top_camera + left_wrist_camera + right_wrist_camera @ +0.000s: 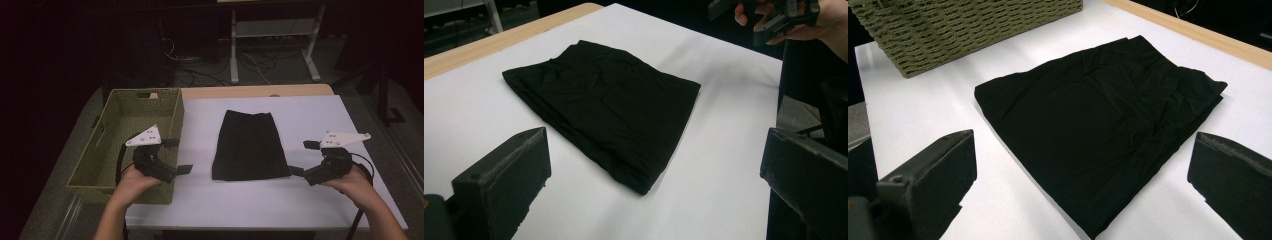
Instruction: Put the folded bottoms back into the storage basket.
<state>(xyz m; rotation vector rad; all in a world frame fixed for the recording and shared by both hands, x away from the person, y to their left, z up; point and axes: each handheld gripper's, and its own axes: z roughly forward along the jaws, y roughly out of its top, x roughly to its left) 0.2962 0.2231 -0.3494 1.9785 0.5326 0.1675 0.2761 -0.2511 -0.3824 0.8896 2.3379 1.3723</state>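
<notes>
A folded black garment (250, 145) lies flat in the middle of the white table (300, 200). My left gripper (177, 156) hovers left of it, over the basket's near right corner, jaws wide open and empty. My right gripper (303, 158) hovers just off the garment's right edge, also open and empty. In the left gripper view the garment (604, 105) lies ahead between the spread jaws, with the other hand and its gripper (769, 17) at the top right. In the right gripper view the garment (1098, 125) spreads between the open jaws.
A woven olive basket (95, 172) stands at the table's left edge; its wall (963, 30) appears beyond the garment in the right gripper view. A wooden strip (260, 92) runs along the table's far edge. Behind it are a metal stand (272, 40) and floor cables.
</notes>
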